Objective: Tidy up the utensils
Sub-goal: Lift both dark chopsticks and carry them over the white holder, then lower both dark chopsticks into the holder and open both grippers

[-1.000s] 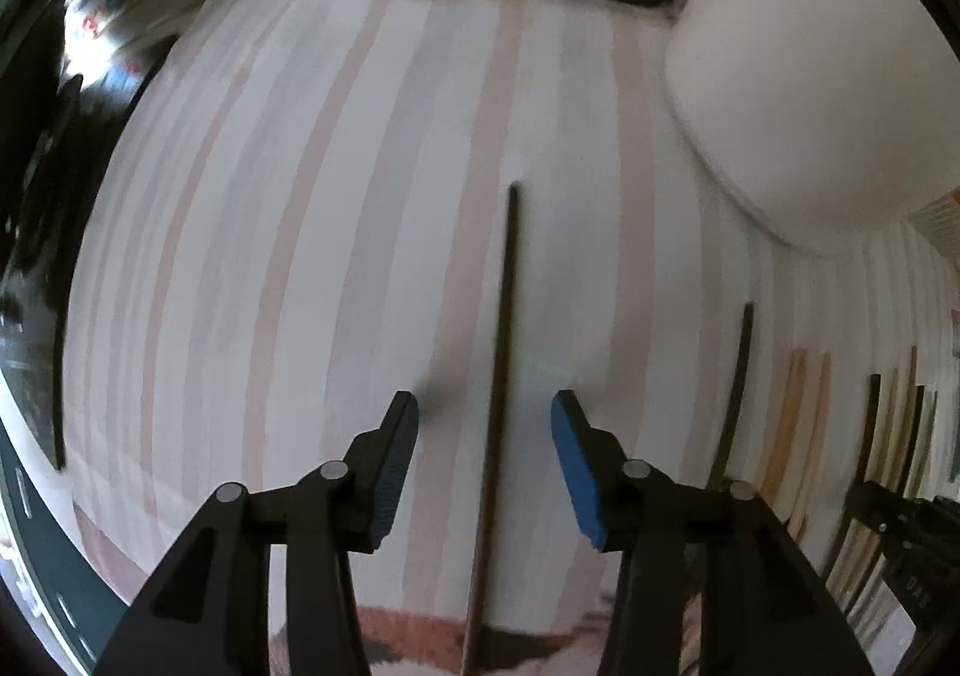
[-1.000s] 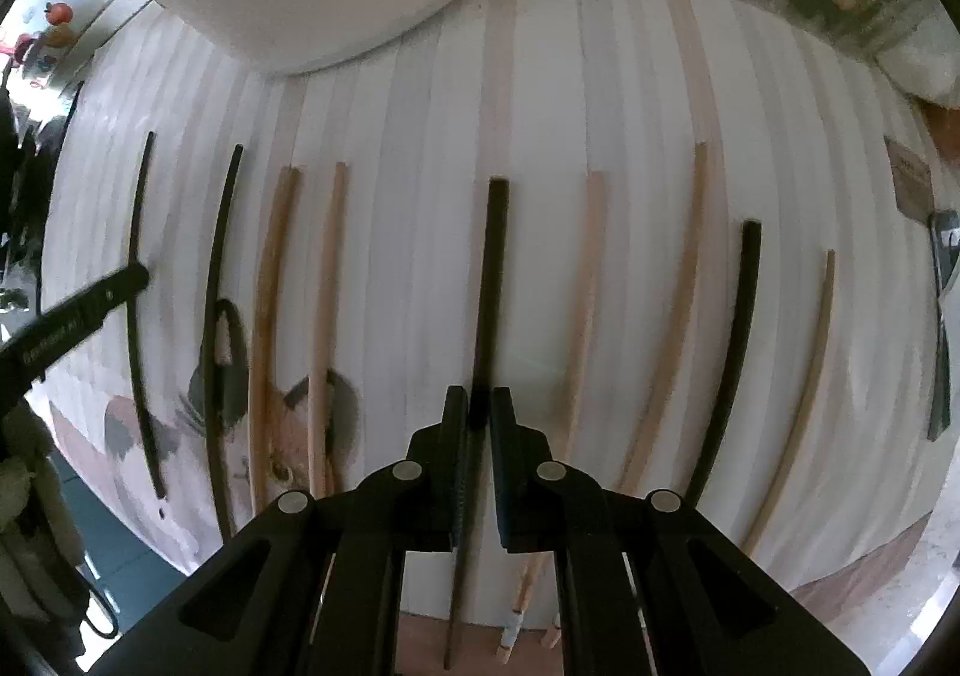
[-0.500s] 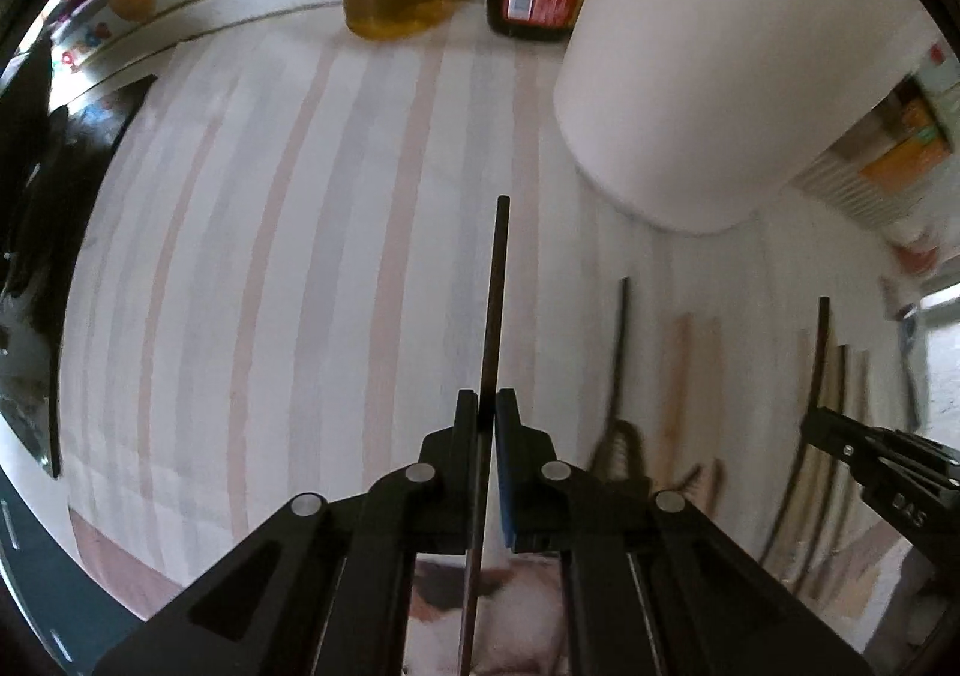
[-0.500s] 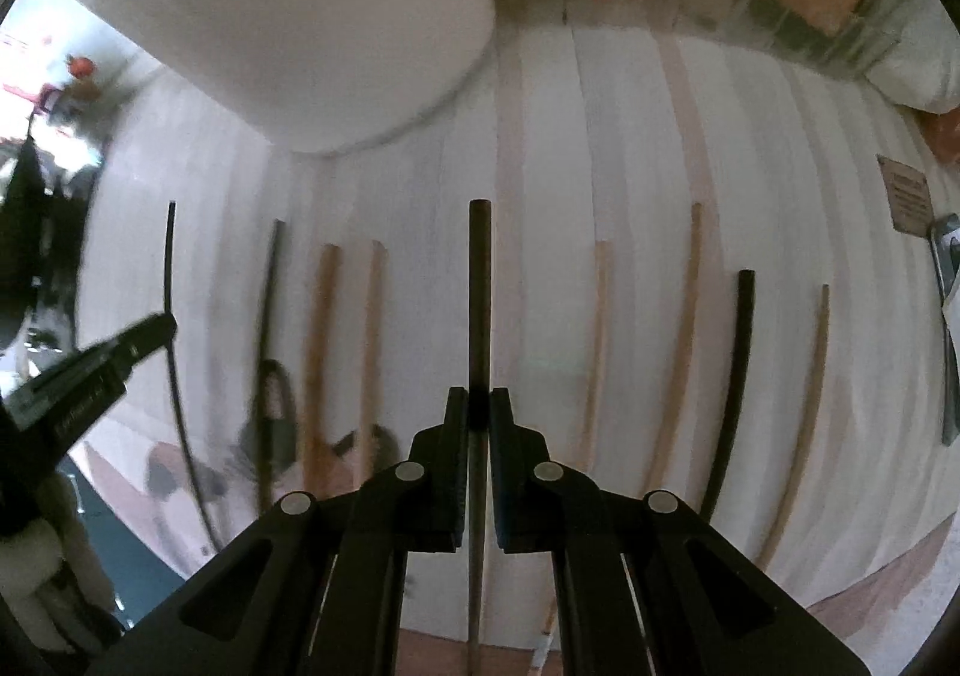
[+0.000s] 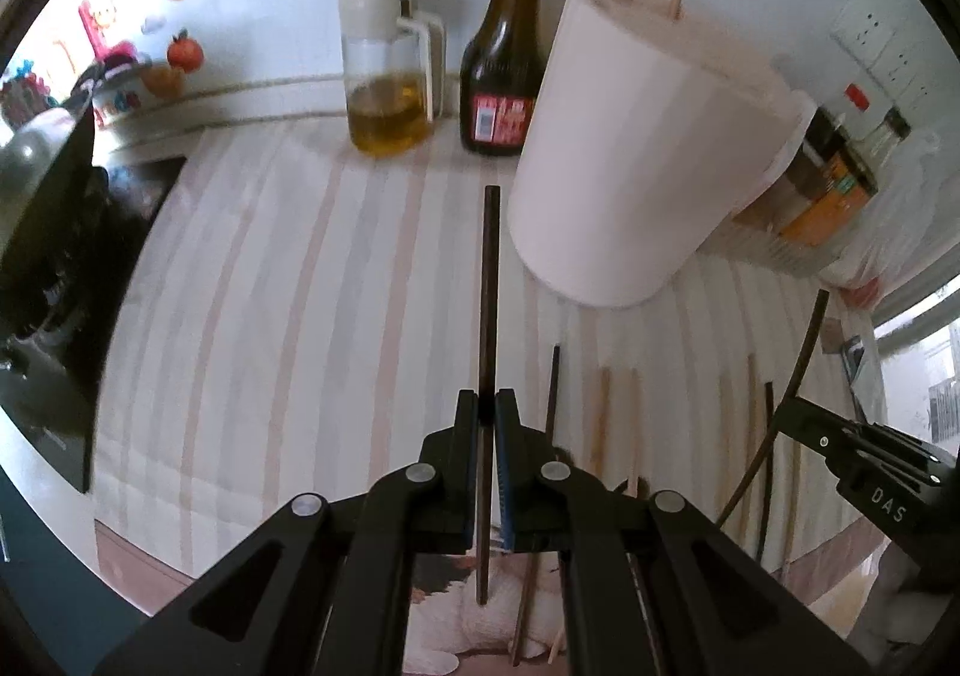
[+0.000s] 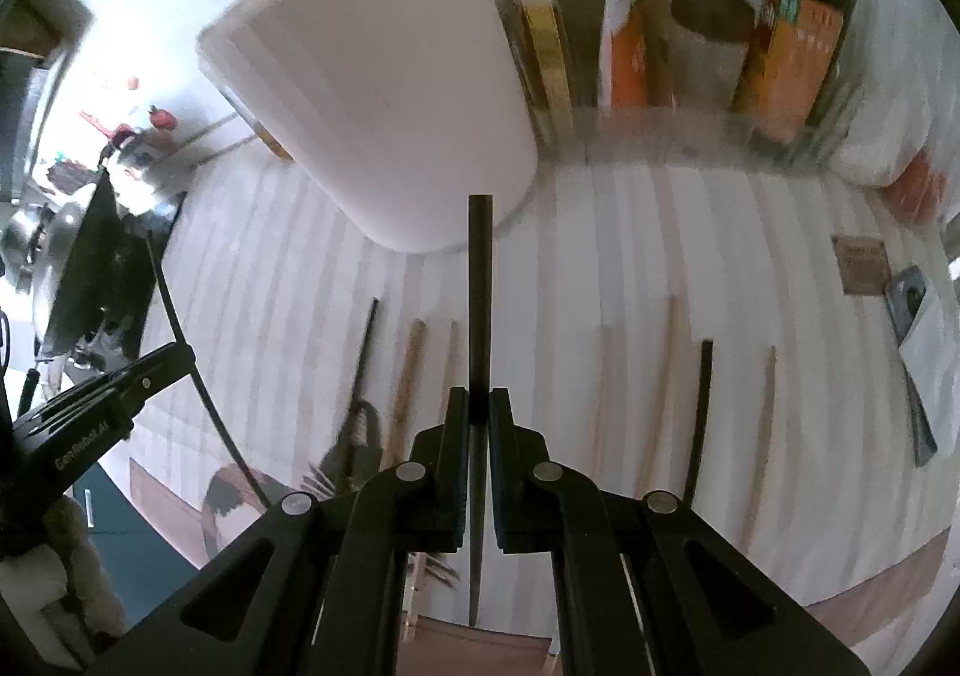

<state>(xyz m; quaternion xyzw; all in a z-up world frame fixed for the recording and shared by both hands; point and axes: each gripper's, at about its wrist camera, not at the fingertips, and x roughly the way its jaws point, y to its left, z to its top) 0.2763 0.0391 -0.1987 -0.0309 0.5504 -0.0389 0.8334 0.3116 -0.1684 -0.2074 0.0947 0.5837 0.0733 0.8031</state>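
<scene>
Left gripper (image 5: 487,410) and right gripper (image 6: 479,409) each clamped on a dark chopstick (image 5: 489,292); risk: thin sticks pivoting, missing white holder (image 5: 636,147)

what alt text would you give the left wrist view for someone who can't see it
The left gripper is shut on a dark chopstick, lifted above a striped cloth. Ahead stand a white holder, an oil jug and a sauce bottle; more chopsticks lie at right.
</scene>
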